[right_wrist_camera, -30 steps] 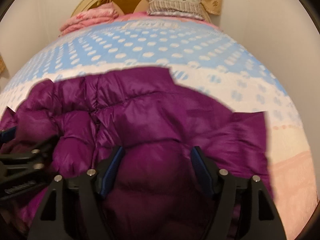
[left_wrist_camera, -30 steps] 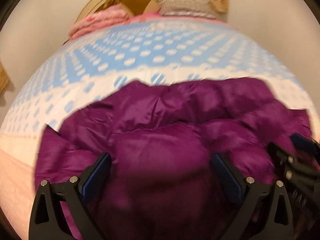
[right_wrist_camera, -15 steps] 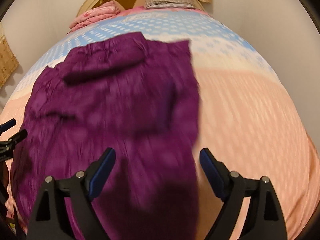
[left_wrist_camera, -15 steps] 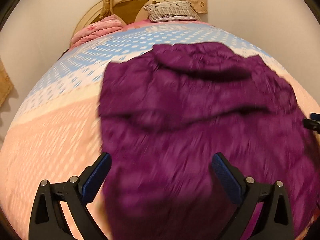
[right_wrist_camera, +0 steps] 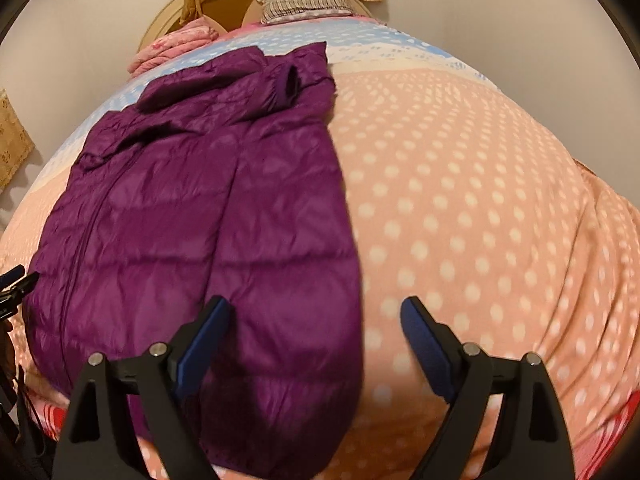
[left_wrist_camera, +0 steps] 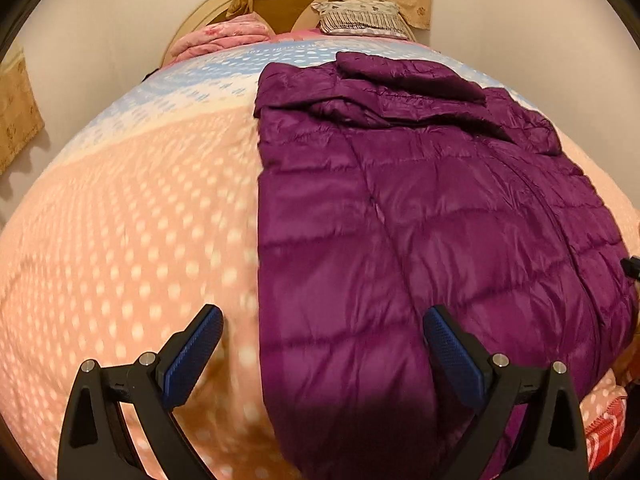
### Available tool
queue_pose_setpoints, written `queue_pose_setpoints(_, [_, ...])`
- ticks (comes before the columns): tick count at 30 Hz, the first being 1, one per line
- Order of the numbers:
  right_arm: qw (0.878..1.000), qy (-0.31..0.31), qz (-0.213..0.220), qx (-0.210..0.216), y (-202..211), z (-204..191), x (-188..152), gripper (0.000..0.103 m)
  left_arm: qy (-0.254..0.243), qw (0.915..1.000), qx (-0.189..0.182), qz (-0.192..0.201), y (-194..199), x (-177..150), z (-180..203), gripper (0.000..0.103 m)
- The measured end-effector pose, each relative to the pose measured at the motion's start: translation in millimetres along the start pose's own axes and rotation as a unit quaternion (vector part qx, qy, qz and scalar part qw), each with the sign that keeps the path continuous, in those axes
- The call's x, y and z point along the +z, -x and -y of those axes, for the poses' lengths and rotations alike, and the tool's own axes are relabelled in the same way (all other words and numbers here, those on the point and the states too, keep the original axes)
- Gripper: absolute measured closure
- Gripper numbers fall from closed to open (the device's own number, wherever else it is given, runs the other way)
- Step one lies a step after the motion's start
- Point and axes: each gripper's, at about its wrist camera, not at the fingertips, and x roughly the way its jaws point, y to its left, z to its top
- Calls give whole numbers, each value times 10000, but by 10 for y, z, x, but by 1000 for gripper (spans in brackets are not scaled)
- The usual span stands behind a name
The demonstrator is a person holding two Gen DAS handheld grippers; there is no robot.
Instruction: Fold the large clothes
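A purple quilted down jacket (left_wrist_camera: pixel 420 220) lies flat and lengthwise on the bed, its sleeves folded across its far end. The left gripper (left_wrist_camera: pixel 322 340) hovers open over the jacket's near left edge, nothing between its blue pads. In the right wrist view the same jacket (right_wrist_camera: pixel 208 216) fills the left half, one sleeve cuff (right_wrist_camera: pixel 290 82) lying on top near the collar. The right gripper (right_wrist_camera: pixel 314 330) stands open above the jacket's near right edge, also empty. Each gripper's tip shows at the side of the other's view: the right one (left_wrist_camera: pixel 632 268), the left one (right_wrist_camera: pixel 14 280).
The bed carries a peach blanket (left_wrist_camera: pixel 120 240) with white dots, turning blue and white farther off. At the headboard (left_wrist_camera: pixel 288 4) lie a folded pink quilt (left_wrist_camera: pixel 224 38) and a striped pillow (left_wrist_camera: pixel 360 20). Pale walls stand on both sides. A red striped cloth (left_wrist_camera: pixel 604 436) shows at the bed's near edge.
Both grippers have pulled back toward the near end of the bed. The jacket, bunched close under them before, now lies stretched out flat. The right jaws have widened.
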Motion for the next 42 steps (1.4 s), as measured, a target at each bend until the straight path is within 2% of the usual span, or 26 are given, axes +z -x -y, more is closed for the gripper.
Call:
queue_pose_setpoints(8, [10000,69,22,12,90,-76,-344,14,21,9998,-190,50,84,-110,87,3])
queue_pose_setpoints(10, [10000,57,10,46,109,-107,-388,19,-15,9996,-270,-26,85,-158,139,4])
queue_pose_setpoints(14, [9998,164,-57,29,130,-193,-440,32,-74,9995,-318,-14,134,-221,191,16])
queue_pose_setpoints(18, [9998,34,-134,152,139,-155,-479,52,-22,9992,-407,-57,161,-251,175,26])
queue_pose_setpoints(20, [9998,20,-160,153,135,-149,-501,66,-51,9991,-406,-52,171,-265,174,42])
queue_pose_setpoints(21, [9997,38,-130,223,138,-147,-507,80,-104,9989,-467,-36,185,-275,183,49])
queue_pose_setpoints(22, [9995,32,-106,288,144,-149,-509,86,-163,9984,-534,-21,204,-280,196,65])
queue_pose_setpoints(23, [9994,9,-80,340,155,-141,-511,88,-211,9984,-531,4,224,-277,212,76])
queue_pose_setpoints(24, [9991,-12,-65,429,171,-132,-508,91,-283,9984,-496,45,262,-270,234,82])
queue_pose_setpoints(25, [9987,-12,-42,507,193,-132,-500,93,-351,9983,-453,95,306,-264,251,91])
queue_pose_setpoints(28, [9979,0,103,638,317,-123,-480,94,-397,9976,-528,222,433,-208,213,96])
queue_pose_setpoints(37, [9895,-49,841,1177,1006,-109,-440,95,-392,9922,-893,776,1088,-73,-12,99])
queue_pose_setpoints(40, [9851,2,1149,1281,1312,-141,-417,95,-442,9878,-1107,998,1396,-29,-27,99])
queue_pose_setpoints(42, [9810,48,1407,1337,1551,-166,-398,95,-560,9831,-1178,1285,1696,3,-22,100])
